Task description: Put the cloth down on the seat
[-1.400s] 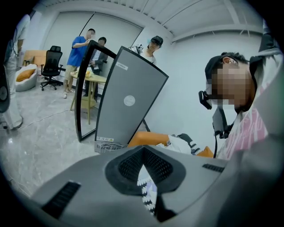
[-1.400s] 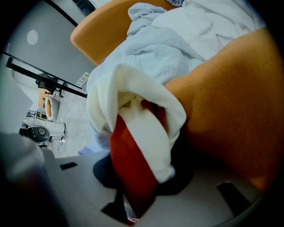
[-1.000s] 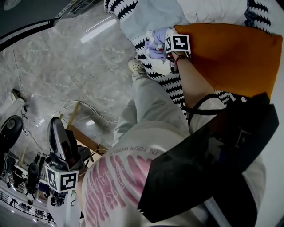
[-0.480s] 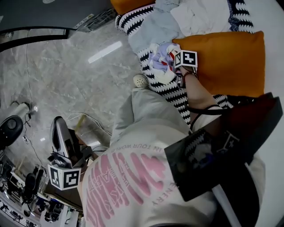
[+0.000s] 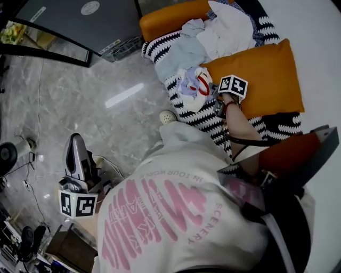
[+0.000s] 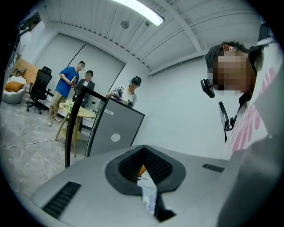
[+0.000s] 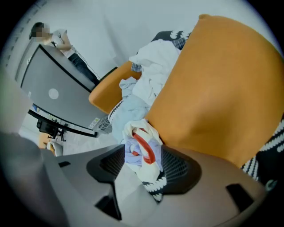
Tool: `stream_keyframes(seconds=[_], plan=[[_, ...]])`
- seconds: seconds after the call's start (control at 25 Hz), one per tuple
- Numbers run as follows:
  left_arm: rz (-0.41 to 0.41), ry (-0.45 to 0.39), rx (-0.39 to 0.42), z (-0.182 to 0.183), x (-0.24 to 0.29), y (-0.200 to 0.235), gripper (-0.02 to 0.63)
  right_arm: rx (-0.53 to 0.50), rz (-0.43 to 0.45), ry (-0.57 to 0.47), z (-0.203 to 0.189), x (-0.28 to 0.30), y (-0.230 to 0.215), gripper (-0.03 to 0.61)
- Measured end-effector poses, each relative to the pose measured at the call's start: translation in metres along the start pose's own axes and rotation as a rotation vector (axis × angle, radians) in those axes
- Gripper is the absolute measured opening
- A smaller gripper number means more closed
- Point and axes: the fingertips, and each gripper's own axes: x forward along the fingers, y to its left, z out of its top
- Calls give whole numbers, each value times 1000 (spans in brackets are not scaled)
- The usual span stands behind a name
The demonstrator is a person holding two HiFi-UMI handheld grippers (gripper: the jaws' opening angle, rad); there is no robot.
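Observation:
The cloth [image 5: 193, 85], a crumpled white and lilac bundle with a red band, lies on the black-and-white knit throw [image 5: 205, 121] over the sofa seat, against the orange cushion [image 5: 269, 80]. My right gripper [image 5: 219, 96] is just right of it, open. In the right gripper view the cloth [image 7: 141, 150] sits between the spread pads of the right gripper [image 7: 143, 179], and neither pad presses on it. My left gripper [image 5: 74, 141] hangs low at my left side over the floor, away from the sofa. Only a thin slit shows between the jaws of the left gripper [image 6: 148, 195], with nothing held.
More clothes [image 5: 221, 32] are piled at the sofa's far end, by its orange arm [image 5: 165, 16]. A grey cabinet [image 5: 90, 21] stands on the marble floor left of the sofa. My shoe [image 5: 168, 116] is at the seat's edge. Several people [image 6: 71, 88] stand far off.
The right gripper's jaws have spread and let go of the cloth, which now rests on the throw. The gripper has drawn back a little to the right. The left gripper stays low.

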Motion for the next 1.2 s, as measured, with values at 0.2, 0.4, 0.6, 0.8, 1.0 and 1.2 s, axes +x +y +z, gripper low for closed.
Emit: stream_keyframes(seconds=[0.2, 0.4, 0.6, 0.8, 1.0, 1.2], plan=[[-57, -58, 1, 13, -35, 5, 9, 24, 121, -142, -5, -49, 41, 262], [-137, -77, 11, 19, -72, 6, 9, 51, 278, -273, -17, -95, 93, 261], [-232, -82, 5, 15, -97, 4, 9, 15, 520, -405, -40, -150, 159, 261], [-319, -61, 7, 1, -123, -7, 9, 17, 978, -564, -76, -244, 238, 249], [-428, -30, -25, -24, -140, -29, 9, -62, 1172, -642, -121, -323, 269, 238], [-447, -22, -26, -18, -133, -45, 9, -179, 1158, -624, -137, -363, 294, 215]])
